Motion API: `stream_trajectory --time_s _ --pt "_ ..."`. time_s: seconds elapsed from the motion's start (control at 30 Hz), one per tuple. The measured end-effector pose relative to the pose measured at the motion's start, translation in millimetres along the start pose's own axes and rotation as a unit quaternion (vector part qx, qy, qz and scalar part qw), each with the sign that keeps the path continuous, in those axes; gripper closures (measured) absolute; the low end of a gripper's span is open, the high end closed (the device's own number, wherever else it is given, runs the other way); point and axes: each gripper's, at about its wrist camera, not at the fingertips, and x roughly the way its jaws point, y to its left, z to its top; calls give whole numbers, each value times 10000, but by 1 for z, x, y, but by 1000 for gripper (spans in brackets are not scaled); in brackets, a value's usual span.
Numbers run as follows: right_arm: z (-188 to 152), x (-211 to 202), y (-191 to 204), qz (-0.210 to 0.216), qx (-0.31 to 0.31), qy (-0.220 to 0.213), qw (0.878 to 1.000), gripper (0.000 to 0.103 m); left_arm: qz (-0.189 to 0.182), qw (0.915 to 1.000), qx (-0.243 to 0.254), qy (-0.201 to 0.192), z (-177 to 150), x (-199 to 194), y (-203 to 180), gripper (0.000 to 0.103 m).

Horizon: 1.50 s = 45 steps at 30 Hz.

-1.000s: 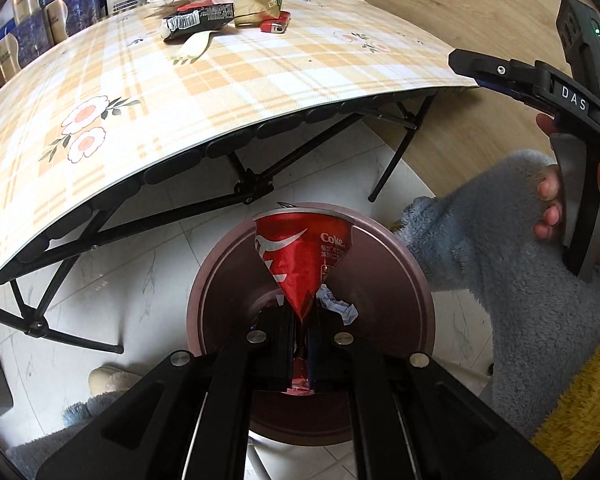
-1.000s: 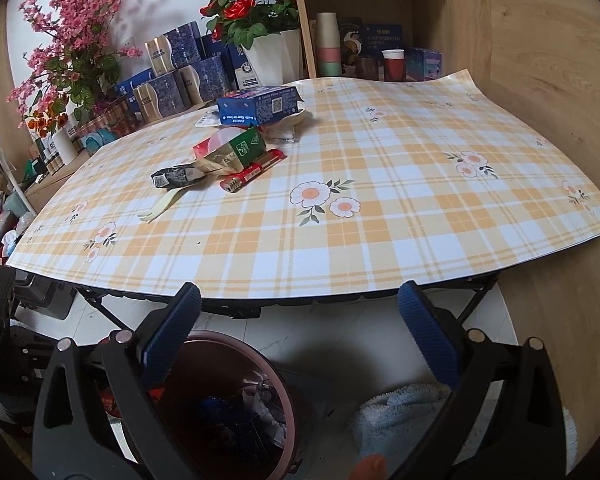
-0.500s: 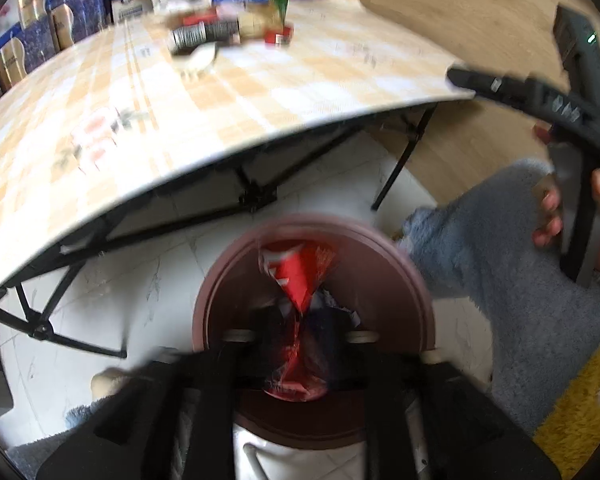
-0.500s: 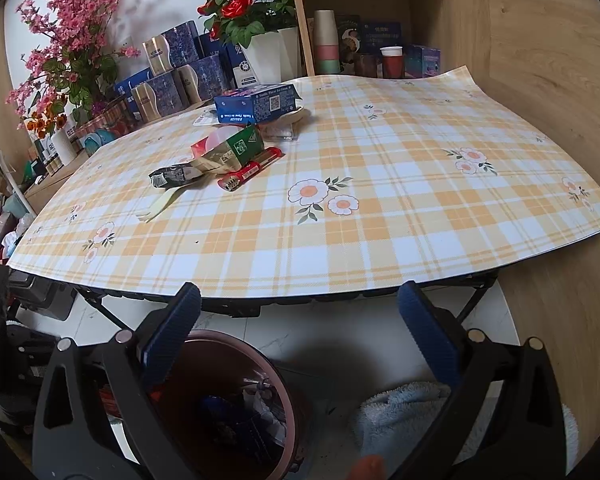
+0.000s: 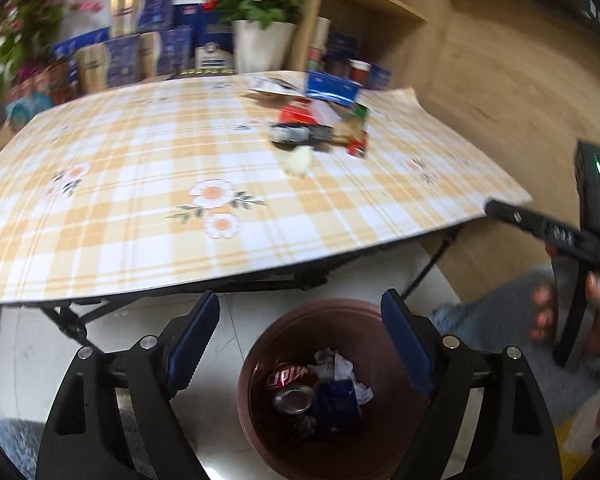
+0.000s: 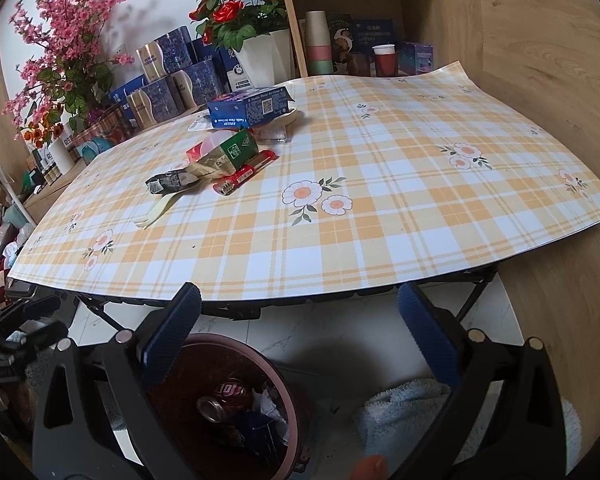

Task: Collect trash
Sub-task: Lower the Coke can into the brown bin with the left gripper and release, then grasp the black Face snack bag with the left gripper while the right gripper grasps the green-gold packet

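A: Layout, quick?
B: Bench (image 6: 380,216) takes most of the view. The bin (image 5: 400,432) sits on the floor at its near edge, so I only drop things straight down.
A: What's in the bin?
B: A red can (image 5: 290,390), crumpled paper, something blue. The rest of the trash (image 6: 216,160) is piled far back on the bench: green carton, dark wrapper, red lighter.
A: Tools?
B: Left tool (image 5: 300,344) hangs above the bin, spread wide, holding nothing. Right tool (image 6: 296,324) is at the bench edge, also wide apart and empty, pointed toward the pile. I'd guess that one reaches next.
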Motion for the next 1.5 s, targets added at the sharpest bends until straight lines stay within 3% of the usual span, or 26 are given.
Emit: stream_trajectory --time_s 0.2,0.37,0.57,0.7,0.93,1.1,1.13,1.17,1.23,1.37,1.5 --pt "2 2 3 22 -30 12 10000 6 26 9985 -545 -38 21 -7 19 22" --pt "5 6 7 245 -33 14 9997 6 -47 9994 -325 -113 66 3 10 22" --pt "6 2 12 39 -185 -129 9997 6 -167 9997 174 44 115 47 -19 15" --pt "11 4 2 124 52 -159 9998 6 185 9976 600 303 135 89 -35 15" --pt "16 10 -14 253 496 -136 9984 6 633 9937 574 724 155 142 -27 15" --pt "17 13 -15 295 536 -85 9981 6 706 9917 634 872 160 158 -25 22" --pt "17 14 -15 299 541 -84 9981 6 699 9916 630 893 160 160 -24 27" --pt "17 14 -15 298 541 -80 9981 6 671 9916 619 916 161 162 -23 41" --pt "17 14 -15 295 528 -71 9981 6 692 9904 633 1011 161 164 -24 46" --pt "17 13 -14 320 490 -84 9982 6 602 9927 684 793 161 149 -23 60" --pt "20 18 -14 349 521 47 9980 6 509 9964 439 524 158 123 -13 62"
